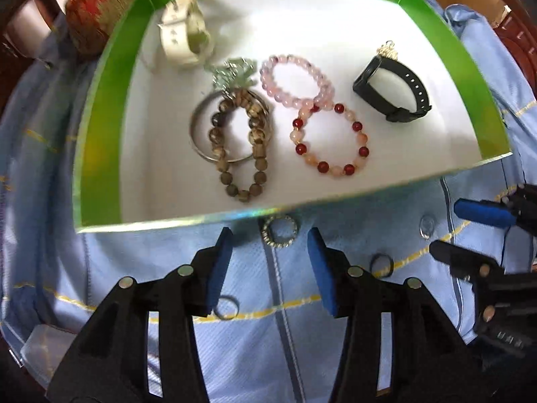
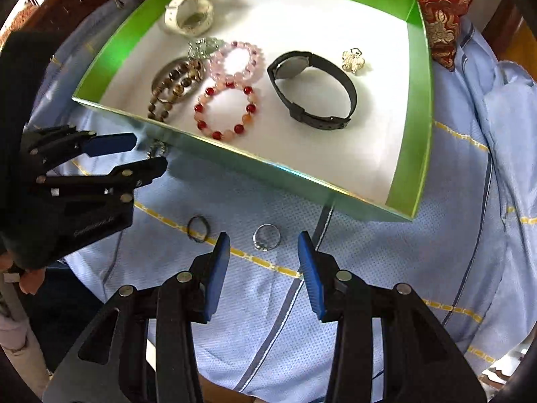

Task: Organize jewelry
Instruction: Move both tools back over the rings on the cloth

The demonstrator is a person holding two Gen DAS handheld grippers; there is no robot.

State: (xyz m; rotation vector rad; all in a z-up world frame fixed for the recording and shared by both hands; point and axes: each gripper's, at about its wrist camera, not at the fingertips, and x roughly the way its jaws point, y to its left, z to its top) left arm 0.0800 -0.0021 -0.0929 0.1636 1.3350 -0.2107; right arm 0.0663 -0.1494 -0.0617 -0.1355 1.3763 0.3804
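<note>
Both our tongs are apart, nothing between the pads. Left tongs (image 1: 270, 235) point down at the beaded ring (image 1: 280, 234) on the blue cloth (image 1: 235, 352), ring just outside the near wall of the green box (image 1: 100, 141), slightly ahead of the tips. Right tongs (image 2: 265, 240) bracket the silver ring (image 2: 266, 237) on the cloth, not touching. Dark ring (image 2: 198, 228) lies just left of them. Bracelets and watches sit inside the box.

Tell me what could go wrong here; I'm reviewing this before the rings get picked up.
1. The rings lie flat on soft cloth; the right gripper may pinch fabric with the silver ring.
2. The beaded ring sits against the box wall; the left gripper may bump it.
3. The grippers are close and could collide.
</note>
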